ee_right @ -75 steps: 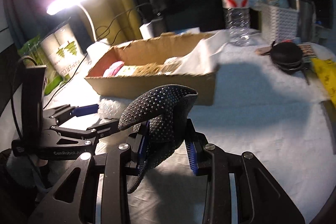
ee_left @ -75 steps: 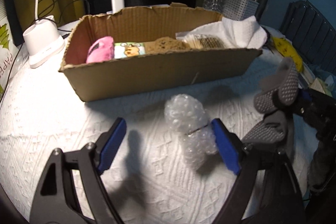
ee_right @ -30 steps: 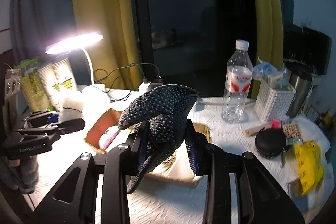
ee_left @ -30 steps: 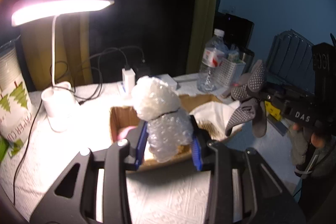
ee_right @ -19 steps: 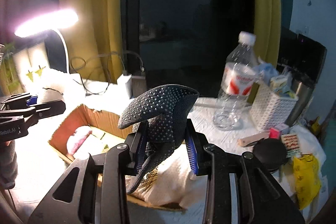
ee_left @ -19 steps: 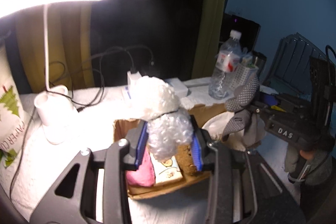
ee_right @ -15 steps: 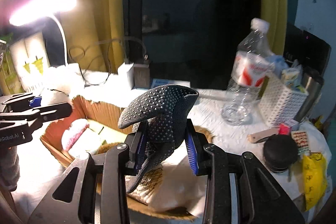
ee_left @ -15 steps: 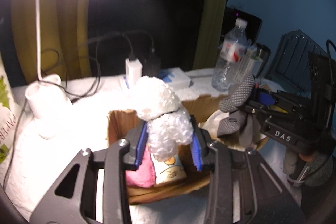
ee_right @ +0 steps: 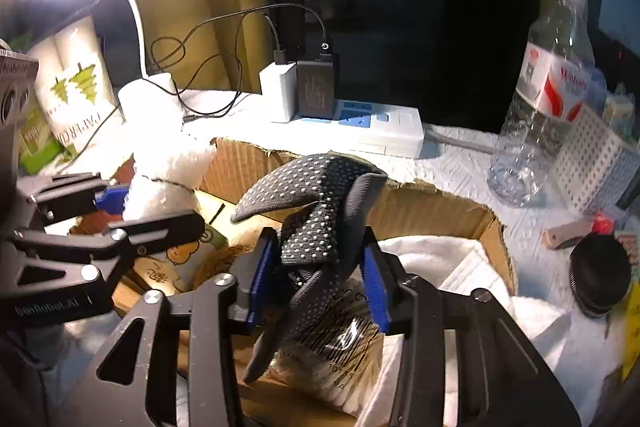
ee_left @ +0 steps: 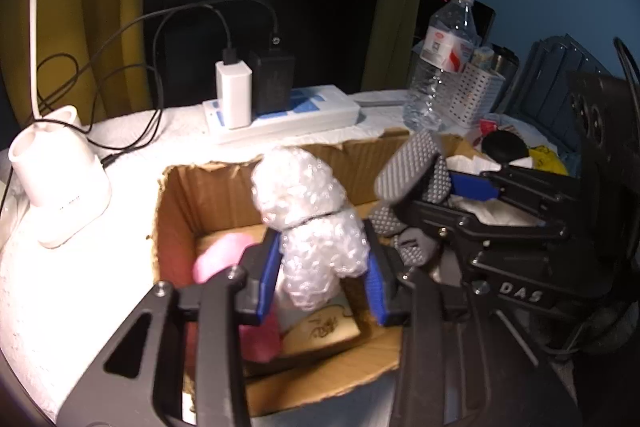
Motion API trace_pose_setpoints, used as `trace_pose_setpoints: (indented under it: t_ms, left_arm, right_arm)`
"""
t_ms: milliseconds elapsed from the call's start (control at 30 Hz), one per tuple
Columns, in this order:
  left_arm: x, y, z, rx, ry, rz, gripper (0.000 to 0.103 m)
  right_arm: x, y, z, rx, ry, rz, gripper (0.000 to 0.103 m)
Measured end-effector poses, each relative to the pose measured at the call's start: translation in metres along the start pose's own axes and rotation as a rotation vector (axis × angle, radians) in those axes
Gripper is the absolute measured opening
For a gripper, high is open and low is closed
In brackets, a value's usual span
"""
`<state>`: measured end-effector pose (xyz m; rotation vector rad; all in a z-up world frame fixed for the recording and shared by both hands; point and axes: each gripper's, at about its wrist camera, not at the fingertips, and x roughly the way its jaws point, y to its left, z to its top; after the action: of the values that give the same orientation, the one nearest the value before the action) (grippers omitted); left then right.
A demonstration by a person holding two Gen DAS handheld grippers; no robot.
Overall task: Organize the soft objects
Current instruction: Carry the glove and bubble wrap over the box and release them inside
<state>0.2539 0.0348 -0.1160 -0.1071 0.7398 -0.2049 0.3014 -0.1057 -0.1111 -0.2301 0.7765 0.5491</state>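
Observation:
My left gripper (ee_left: 320,279) is shut on a roll of bubble wrap (ee_left: 308,219) and holds it over the left end of the cardboard box (ee_left: 176,195). My right gripper (ee_right: 316,279) is shut on a dark dotted glove (ee_right: 320,211) and holds it over the box's middle (ee_right: 432,203). The glove also shows in the left wrist view (ee_left: 412,163), just right of the bubble wrap. The box holds a pink soft item (ee_left: 218,259), a printed packet (ee_right: 180,263), a wrapped pack (ee_right: 340,343) and white tissue (ee_right: 440,267).
A white power strip with chargers (ee_left: 280,115) lies behind the box. A lamp base (ee_left: 56,183) stands to the left. A water bottle (ee_right: 540,99), a white basket (ee_right: 600,163) and a black round case (ee_right: 598,279) stand at the right. A paper roll pack (ee_right: 68,95) is far left.
Both grippers have come down and forward over the box with their loads still held. The box now fills the lower part of both views.

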Motion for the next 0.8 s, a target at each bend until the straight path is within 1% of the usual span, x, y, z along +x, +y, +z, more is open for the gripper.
trace_pose_setpoints:
  t_ms: [100, 133, 167, 200, 267, 333, 433, 600, 800]
  left_arm:
    - [0.0, -0.002, 0.0, -0.002, 0.004, 0.0, 0.041]
    - [-0.001, -0.002, 0.0, -0.002, 0.0, 0.0, 0.043]
    - [-0.003, -0.003, 0.0, 0.001, -0.007, 0.0, 0.051]
    - [-0.005, -0.003, 0.0, 0.0, -0.016, 0.002, 0.053]
    - [-0.009, -0.002, 0.001, -0.003, -0.03, 0.003, 0.053]
    - [-0.013, 0.0, 0.002, -0.008, -0.04, 0.012, 0.053]
    - [-0.018, 0.002, 0.002, -0.019, -0.048, 0.021, 0.053]
    - [-0.03, 0.004, 0.004, -0.034, -0.071, 0.034, 0.054]
    - [-0.053, -0.004, -0.002, -0.033, -0.09, 0.03, 0.054]
  right_arm:
    - [-0.006, -0.002, 0.0, 0.013, -0.015, 0.001, 0.049]
    - [-0.008, -0.002, 0.001, 0.015, -0.023, 0.002, 0.052]
    - [-0.011, -0.002, 0.002, 0.015, -0.03, 0.005, 0.056]
    - [-0.013, -0.002, 0.003, 0.014, -0.04, 0.007, 0.058]
    - [-0.021, -0.003, 0.005, 0.017, -0.062, 0.009, 0.064]
    - [-0.028, -0.005, 0.007, 0.03, -0.079, 0.022, 0.066]
    - [-0.033, -0.008, 0.009, 0.052, -0.088, 0.02, 0.067]
    - [-0.042, -0.011, 0.008, 0.07, -0.101, -0.011, 0.067]
    - [-0.061, -0.008, 0.004, 0.081, -0.108, -0.02, 0.067]
